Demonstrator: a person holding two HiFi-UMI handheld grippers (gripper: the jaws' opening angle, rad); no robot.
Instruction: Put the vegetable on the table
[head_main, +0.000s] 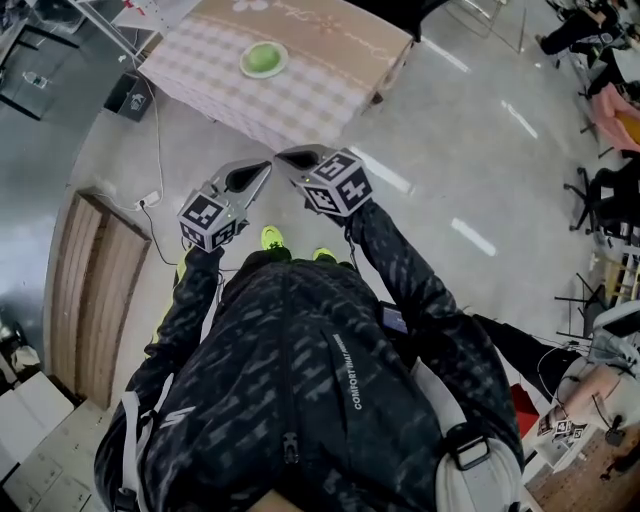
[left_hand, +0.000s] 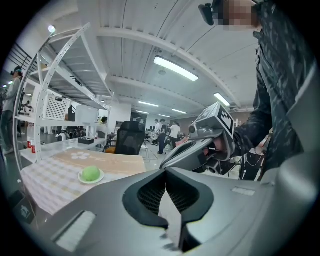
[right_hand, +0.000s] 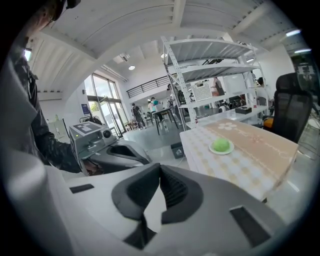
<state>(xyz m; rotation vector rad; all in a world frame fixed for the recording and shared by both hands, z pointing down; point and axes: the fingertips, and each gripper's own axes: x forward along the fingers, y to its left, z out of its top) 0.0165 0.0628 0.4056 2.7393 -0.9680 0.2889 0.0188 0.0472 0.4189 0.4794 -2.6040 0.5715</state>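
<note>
While you stand back from the tabletop (head_main: 330, 75), the left tongs (head_main: 262, 172) and right tongs (head_main: 283, 156) are each pressed together, pinching nothing, tips close together above the floor (head_main: 450, 150). The green vegetable (head_main: 264, 56) sits on a small plate (head_main: 245, 68) on the far tabletop, well apart from both tongs.

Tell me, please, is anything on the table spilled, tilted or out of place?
Nothing stands out. The vegetable sits in the middle of its plate, the plate lies flat on the table, and nothing is spilled around it.
</note>
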